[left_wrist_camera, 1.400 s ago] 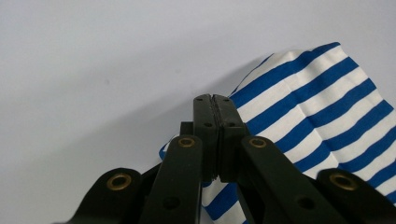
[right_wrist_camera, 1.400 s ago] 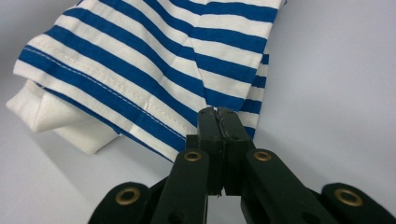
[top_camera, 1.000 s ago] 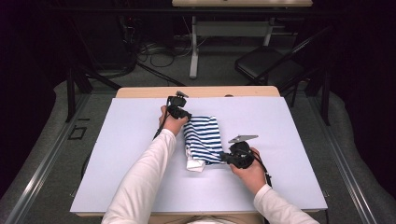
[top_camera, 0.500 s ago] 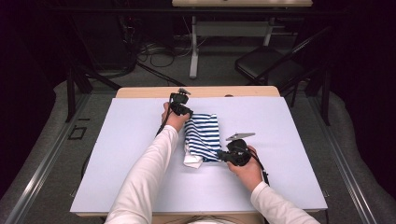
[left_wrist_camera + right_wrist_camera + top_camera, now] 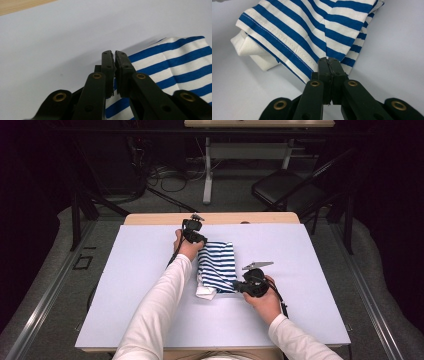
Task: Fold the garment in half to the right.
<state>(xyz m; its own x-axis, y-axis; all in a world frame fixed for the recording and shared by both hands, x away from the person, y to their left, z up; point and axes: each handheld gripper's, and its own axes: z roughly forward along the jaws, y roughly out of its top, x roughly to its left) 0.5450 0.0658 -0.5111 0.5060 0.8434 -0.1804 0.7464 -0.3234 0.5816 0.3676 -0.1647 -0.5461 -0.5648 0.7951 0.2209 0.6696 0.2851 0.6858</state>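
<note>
1. High view: Saw the folded striped garment lying mid-table on the pale table, with a white inner layer poking out at its near left corner. Found the left gripper at the far left corner and the right gripper at the near right edge.
2. Left gripper view: Showed the left gripper with jaws parted by a narrow slit, so released rather than clamped. Had the garment lying flat to the right and passing under the jaws. Gave a close look at that slit, too small to read from above.
3. Right gripper view: Showed the right gripper clenched on a hem corner of the garment. Also revealed stitching, stacked folds and the thick white layer.
4. Judged the garment light, soft and limp, likely to sag and unfold if lifted by one point. Best taken at two hemmed corners, pinching through all the layers.
</note>
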